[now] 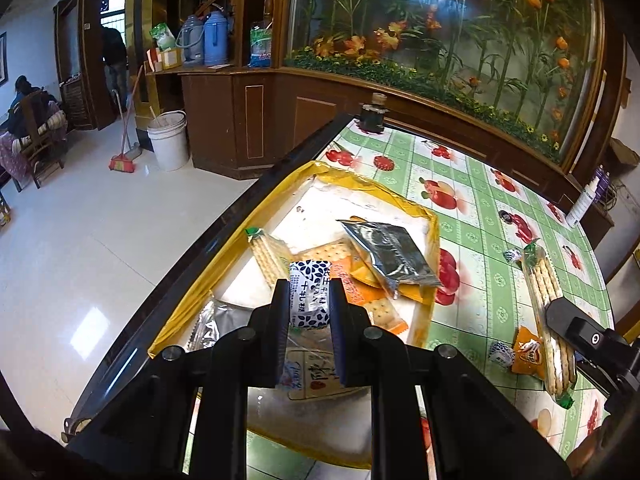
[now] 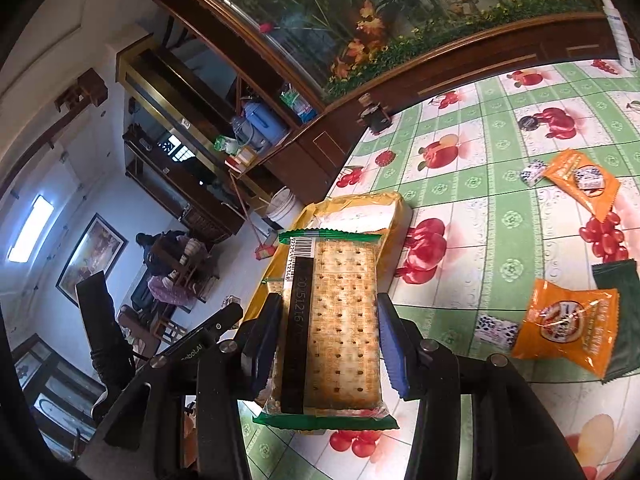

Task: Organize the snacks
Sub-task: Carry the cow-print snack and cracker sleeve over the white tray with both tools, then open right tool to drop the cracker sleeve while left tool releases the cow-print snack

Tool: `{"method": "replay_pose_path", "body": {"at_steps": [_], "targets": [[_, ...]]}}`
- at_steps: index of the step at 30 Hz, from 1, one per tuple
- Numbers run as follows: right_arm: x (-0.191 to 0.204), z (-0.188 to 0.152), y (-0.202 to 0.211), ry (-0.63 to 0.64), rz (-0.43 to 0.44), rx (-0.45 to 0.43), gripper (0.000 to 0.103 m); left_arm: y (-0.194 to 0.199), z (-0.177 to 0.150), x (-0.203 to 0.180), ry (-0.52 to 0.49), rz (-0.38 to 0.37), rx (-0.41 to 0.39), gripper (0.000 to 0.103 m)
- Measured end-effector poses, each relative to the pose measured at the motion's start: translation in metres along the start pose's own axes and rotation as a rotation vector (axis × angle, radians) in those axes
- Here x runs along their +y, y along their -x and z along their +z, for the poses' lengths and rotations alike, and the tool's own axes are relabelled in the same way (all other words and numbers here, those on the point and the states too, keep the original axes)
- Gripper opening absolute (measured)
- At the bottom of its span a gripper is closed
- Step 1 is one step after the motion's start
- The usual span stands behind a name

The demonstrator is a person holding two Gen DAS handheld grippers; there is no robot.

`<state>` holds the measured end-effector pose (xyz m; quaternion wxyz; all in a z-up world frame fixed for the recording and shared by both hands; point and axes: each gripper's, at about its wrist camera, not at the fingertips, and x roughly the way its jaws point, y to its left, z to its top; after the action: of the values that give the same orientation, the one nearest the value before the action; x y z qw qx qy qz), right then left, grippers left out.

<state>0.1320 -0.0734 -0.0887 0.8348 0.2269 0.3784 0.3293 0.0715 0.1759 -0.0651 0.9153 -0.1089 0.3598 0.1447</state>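
Observation:
My left gripper (image 1: 309, 294) is shut on a small blue-and-white candy packet (image 1: 309, 298), held above the yellow-rimmed box (image 1: 432, 240). The box holds a silver pouch (image 1: 390, 254), an orange cracker pack (image 1: 372, 300) and a green-ended cracker pack (image 1: 270, 254). My right gripper (image 2: 326, 340) is shut on a long cracker pack (image 2: 344, 320) with green ends, held above the table beside the box (image 2: 402, 210); this pack also shows in the left wrist view (image 1: 550, 312). Orange packets (image 2: 570, 326) (image 2: 582, 184) and small candies (image 2: 496, 330) lie on the tablecloth.
The table has a green fruit-print cloth (image 1: 492, 280) and a dark edge (image 1: 200, 256). A dark jar (image 1: 372, 116) stands at the far corner, a white bottle (image 1: 584, 200) at the right edge. A dark green packet (image 2: 616, 284) lies by the orange one.

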Motion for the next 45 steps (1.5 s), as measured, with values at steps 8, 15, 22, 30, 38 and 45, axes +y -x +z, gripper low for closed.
{"method": "replay_pose_path", "body": {"at_steps": [8,15,22,30,38,45], "targets": [[0.002,0.013,-0.032,-0.007,0.023,0.031,0.047,-0.013,0.011,0.022,0.039,0.029,0.01,0.016],[0.008,0.03,-0.068,0.002,0.023,0.061,0.047,-0.028,0.022,0.034,0.059,0.046,0.027,0.016],[0.015,0.049,-0.106,0.033,-0.002,0.088,0.047,-0.046,0.029,0.026,0.041,0.036,0.054,0.016],[0.011,0.062,-0.138,0.032,-0.029,0.113,0.047,-0.058,0.029,0.021,0.022,0.04,0.07,0.016],[0.005,0.062,-0.147,0.028,-0.036,0.117,0.047,-0.063,0.029,0.02,0.017,0.053,0.072,0.016],[0.005,0.062,-0.151,0.042,-0.053,0.122,0.047,-0.063,0.029,0.016,0.0,0.055,0.076,0.016]]}}
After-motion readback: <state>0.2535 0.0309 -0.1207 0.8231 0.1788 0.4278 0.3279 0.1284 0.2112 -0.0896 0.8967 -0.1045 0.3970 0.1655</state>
